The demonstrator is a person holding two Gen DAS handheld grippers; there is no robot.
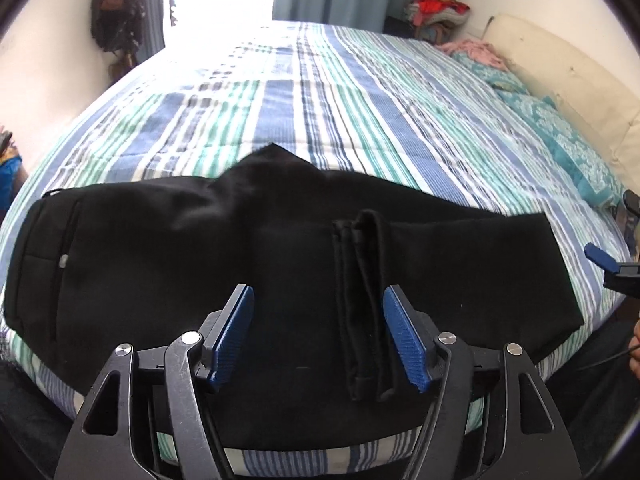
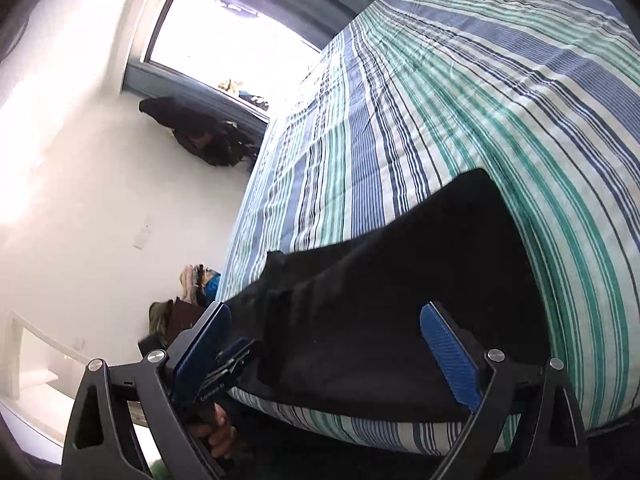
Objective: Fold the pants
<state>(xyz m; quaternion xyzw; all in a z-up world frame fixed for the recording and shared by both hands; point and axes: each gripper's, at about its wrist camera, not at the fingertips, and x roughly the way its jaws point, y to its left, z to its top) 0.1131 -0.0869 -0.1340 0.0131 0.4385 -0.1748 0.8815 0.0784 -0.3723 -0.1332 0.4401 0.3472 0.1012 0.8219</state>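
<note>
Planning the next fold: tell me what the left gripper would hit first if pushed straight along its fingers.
Probably the black pants on the striped bedspread. The left gripper is open and angled down over them, the stacked hem edges just inside its right pad. Depth is unclear, but nothing else lies between.

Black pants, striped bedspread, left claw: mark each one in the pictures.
Black pants (image 1: pixel 168 240): left wrist view, on the flat cloth left of the hem ends.
Striped bedspread (image 1: pixel 320 92): left wrist view, on bare stripes beyond the pants.
Left claw (image 1: pixel 318 336): left wrist view, midway between its blue tips.
</note>
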